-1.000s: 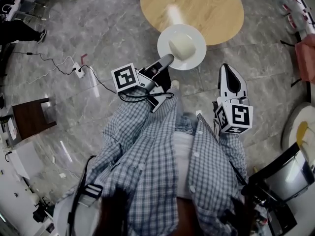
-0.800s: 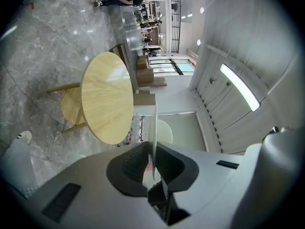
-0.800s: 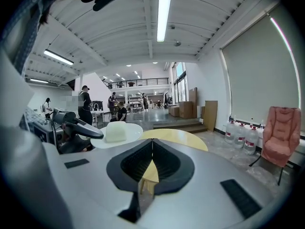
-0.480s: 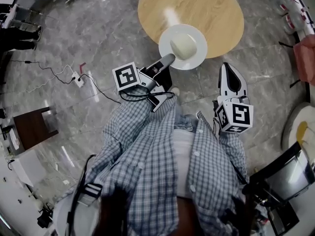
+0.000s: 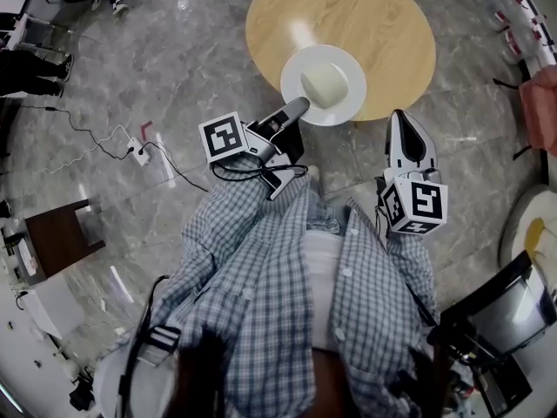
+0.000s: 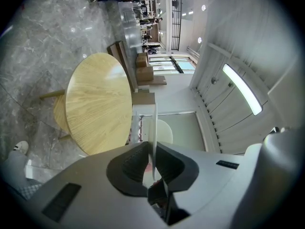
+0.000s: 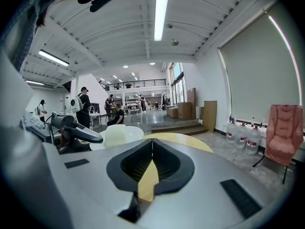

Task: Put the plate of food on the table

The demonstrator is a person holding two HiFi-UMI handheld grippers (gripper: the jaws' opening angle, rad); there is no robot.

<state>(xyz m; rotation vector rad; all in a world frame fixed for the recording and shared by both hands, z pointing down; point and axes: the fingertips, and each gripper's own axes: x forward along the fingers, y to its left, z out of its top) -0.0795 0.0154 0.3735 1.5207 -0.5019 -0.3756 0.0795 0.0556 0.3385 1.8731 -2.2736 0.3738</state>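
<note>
White plate [image 5: 348,103] is clamped edgewise between left fingers [image 6: 129,164].

Plate [image 6: 155,123] edge in left gripper [image 6: 153,143]

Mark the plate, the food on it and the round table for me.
white plate [image 5: 348,103], head view, bare rim at its lower right
pale food lump [image 5: 324,82], head view, its middle
round wooden table [image 5: 374,16], head view, bare top

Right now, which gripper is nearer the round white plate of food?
Left. The left gripper grips the round white plate by its near rim; the right gripper, shut, sits apart beside it.
</note>
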